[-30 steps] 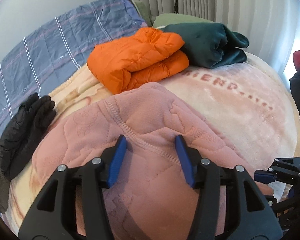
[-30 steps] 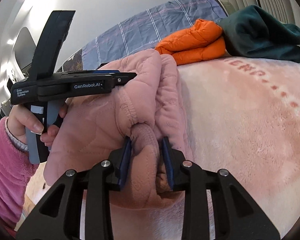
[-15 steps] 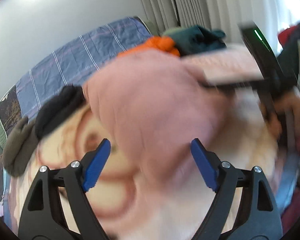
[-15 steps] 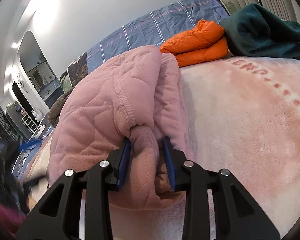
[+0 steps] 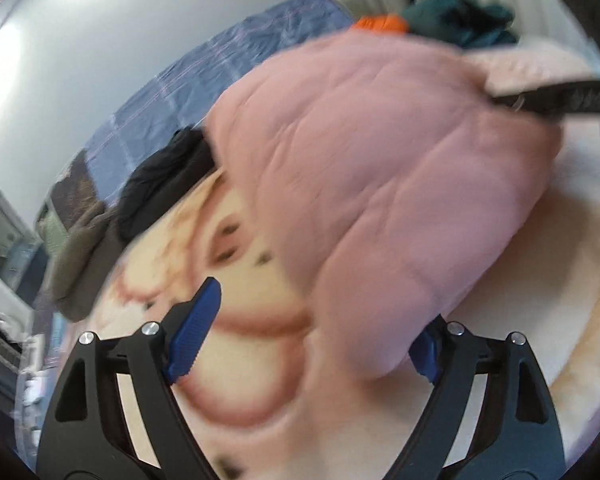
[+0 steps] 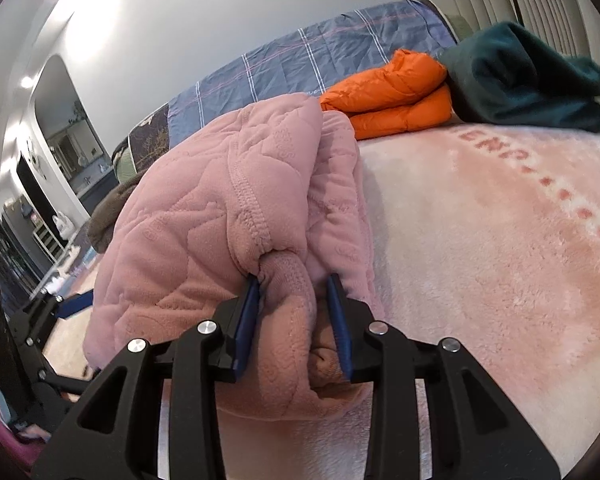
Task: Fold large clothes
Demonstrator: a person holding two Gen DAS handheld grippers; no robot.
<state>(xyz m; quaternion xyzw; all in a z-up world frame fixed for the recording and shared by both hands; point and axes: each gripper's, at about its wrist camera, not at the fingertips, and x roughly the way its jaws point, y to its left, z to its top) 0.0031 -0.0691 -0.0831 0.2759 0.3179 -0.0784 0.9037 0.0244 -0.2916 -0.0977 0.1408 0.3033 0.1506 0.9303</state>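
A pink quilted garment (image 6: 228, 216) lies bunched and folded on a cream and pink plush blanket (image 6: 480, 240) on a bed. My right gripper (image 6: 294, 320) is shut on a thick fold at the garment's near edge. The left wrist view is blurred; there the garment (image 5: 380, 168) fills the middle, and its lower edge hangs between my left gripper's (image 5: 312, 344) wide-open jaws without being clamped. The left gripper (image 6: 66, 306) also shows at the left edge of the right wrist view.
A folded orange puffer jacket (image 6: 392, 96) and a folded dark green garment (image 6: 528, 80) lie at the far side of the bed. A black garment (image 5: 160, 184) and an olive-brown one (image 5: 80, 256) lie at the left. A blue plaid sheet (image 6: 320, 64) runs along the wall.
My left gripper opened wide, let go of the pink garment and swung down to its lower left side. My right gripper kept its hold on the fold and barely moved.
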